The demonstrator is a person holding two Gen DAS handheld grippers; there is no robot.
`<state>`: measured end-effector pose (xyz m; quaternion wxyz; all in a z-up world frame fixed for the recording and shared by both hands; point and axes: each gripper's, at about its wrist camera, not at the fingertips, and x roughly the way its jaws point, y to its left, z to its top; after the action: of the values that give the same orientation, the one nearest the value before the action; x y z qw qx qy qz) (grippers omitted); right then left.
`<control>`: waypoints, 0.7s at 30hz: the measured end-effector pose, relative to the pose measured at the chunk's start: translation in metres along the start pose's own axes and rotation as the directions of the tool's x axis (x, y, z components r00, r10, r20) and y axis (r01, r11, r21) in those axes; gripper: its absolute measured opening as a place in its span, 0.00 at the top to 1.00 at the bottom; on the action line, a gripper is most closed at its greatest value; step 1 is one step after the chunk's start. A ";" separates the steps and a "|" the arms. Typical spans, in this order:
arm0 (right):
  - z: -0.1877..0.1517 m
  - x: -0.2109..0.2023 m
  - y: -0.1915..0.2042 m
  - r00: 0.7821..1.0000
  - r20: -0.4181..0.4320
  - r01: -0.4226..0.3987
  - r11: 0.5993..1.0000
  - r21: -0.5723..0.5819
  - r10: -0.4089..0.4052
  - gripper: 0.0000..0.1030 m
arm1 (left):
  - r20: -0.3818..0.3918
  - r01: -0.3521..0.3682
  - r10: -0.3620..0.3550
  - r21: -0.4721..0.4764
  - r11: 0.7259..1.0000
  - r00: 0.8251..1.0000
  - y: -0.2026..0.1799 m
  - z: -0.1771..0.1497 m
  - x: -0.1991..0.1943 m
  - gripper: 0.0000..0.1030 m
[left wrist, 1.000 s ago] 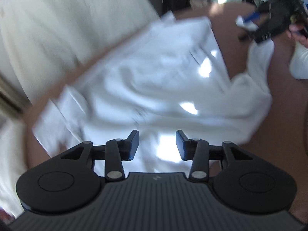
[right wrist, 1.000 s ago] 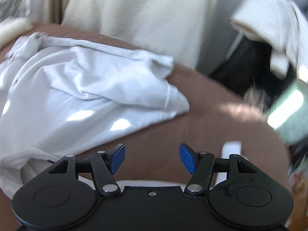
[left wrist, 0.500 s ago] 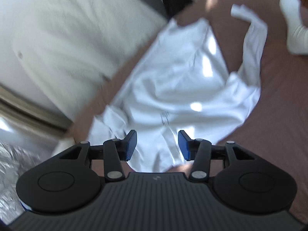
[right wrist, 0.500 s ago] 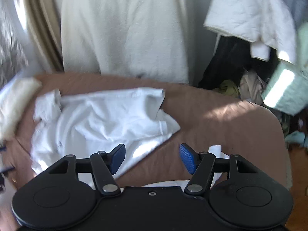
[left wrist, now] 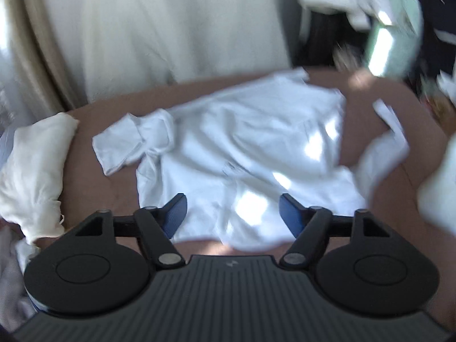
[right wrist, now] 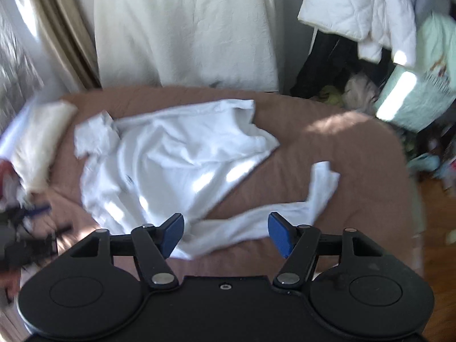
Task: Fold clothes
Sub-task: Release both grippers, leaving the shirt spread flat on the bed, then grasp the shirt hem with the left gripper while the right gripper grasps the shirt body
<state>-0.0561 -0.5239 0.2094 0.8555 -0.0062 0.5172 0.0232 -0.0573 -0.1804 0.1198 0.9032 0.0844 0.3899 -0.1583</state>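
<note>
- White long-sleeved shirt (right wrist: 176,165) lies spread but rumpled on the brown bed cover (right wrist: 356,154), its body bunched toward the left and one long sleeve (right wrist: 285,213) trailing off to the right
- No neat fold shows yet; I judge the task to be at an early stage, with the smoothing and every fold still to do
- Left gripper (left wrist: 233,213) hangs above the shirt, its fingers having just been opening, wide apart with nothing between them
- Right gripper (right wrist: 225,232) hovers over the trailing sleeve, its fingers likewise having just opened further, and holds nothing
- Cream cloth (left wrist: 31,165) lies at the left edge of the bed, apart from the shirt
</note>
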 end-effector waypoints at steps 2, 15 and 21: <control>0.006 -0.004 0.008 0.994 0.014 0.109 0.992 -0.059 -0.108 0.22 | 0.001 -0.044 0.044 -0.055 0.998 0.999 0.015 -0.013 0.028 0.31; 0.058 0.143 0.071 0.960 -0.023 0.277 0.958 -0.076 -0.279 0.14 | -0.129 0.080 -0.150 -0.433 0.898 0.980 0.094 -0.080 0.086 0.33; 0.046 0.225 0.047 0.984 -0.046 0.172 0.984 0.033 -0.171 0.16 | -0.043 0.193 -0.233 -0.423 0.885 0.972 0.085 -0.077 0.096 0.34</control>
<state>0.0868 -0.4677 0.0326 0.8429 -0.0353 0.5335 -0.0603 -0.0177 -0.1012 0.0000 0.8584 -0.1461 0.4629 -0.1656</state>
